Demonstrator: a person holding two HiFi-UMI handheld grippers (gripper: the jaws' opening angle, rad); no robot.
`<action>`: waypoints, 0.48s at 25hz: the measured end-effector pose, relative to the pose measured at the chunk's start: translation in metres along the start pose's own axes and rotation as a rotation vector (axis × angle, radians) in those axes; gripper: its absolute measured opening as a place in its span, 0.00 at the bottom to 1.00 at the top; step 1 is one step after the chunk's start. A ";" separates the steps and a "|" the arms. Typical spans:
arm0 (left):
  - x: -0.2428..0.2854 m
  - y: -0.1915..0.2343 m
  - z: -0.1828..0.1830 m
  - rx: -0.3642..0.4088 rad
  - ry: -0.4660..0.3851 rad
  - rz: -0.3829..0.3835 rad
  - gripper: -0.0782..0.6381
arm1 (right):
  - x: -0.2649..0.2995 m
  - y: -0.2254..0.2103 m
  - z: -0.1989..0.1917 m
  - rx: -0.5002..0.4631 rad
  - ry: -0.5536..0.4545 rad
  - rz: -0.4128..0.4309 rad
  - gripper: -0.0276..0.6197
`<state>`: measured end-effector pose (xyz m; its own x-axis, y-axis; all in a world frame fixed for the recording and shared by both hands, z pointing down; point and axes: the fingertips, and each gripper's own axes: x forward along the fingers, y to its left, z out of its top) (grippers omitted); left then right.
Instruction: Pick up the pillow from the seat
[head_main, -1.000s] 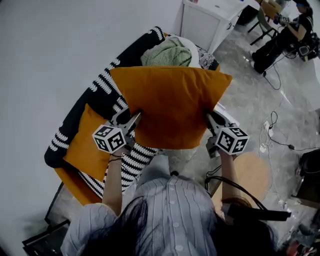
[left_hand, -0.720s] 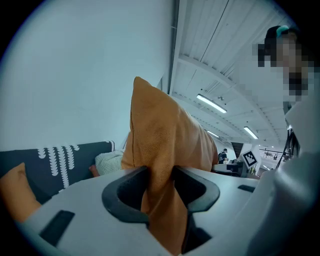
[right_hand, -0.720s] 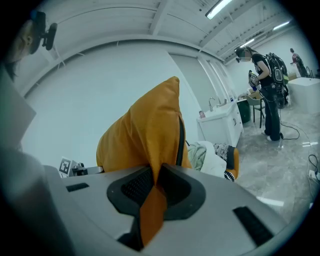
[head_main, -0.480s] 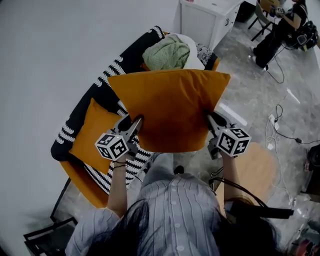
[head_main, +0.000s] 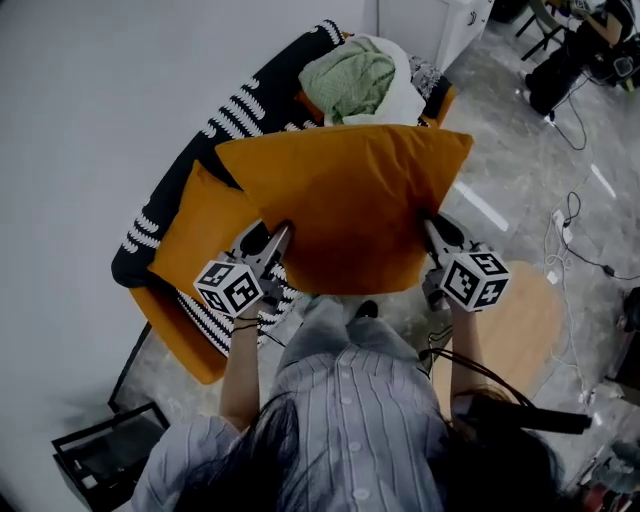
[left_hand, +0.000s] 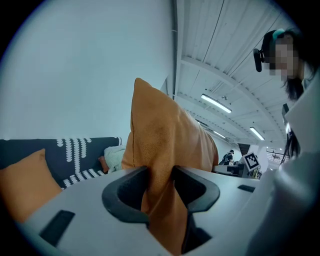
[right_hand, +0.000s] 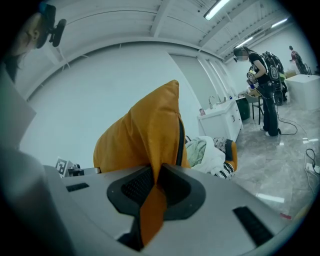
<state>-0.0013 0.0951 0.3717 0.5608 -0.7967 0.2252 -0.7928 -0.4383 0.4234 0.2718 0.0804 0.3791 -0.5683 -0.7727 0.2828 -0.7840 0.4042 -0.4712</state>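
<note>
Pillow (head_main: 345, 205), orange and square, is held up off the striped seat (head_main: 170, 200), spanning the two grippers. The left gripper (head_main: 277, 238) pinches a thick fold of its left edge with jaws partly closed. The right gripper (head_main: 432, 232) clamps the thin right hem, jaws nearly together, and a second orange cushion (head_main: 195, 235) lies on the seat.

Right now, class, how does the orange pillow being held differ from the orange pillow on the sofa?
The held pillow is up in the air, gripped at two edges by the left claw and right claw; the sofa pillow leans on the sofa, untouched and partly hidden. Both are orange.
</note>
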 end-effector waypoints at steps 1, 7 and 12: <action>-0.003 -0.001 -0.002 0.001 0.003 0.005 0.36 | -0.001 0.001 -0.002 -0.010 0.004 -0.004 0.13; -0.035 0.005 -0.006 0.000 -0.007 0.046 0.36 | 0.003 0.024 -0.011 -0.045 0.016 0.017 0.13; -0.064 0.021 -0.004 -0.007 -0.023 0.080 0.36 | 0.016 0.049 -0.021 -0.052 0.027 0.045 0.13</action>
<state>-0.0523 0.1386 0.3697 0.4900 -0.8386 0.2380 -0.8332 -0.3703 0.4107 0.2189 0.0986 0.3779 -0.6090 -0.7400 0.2854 -0.7692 0.4634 -0.4399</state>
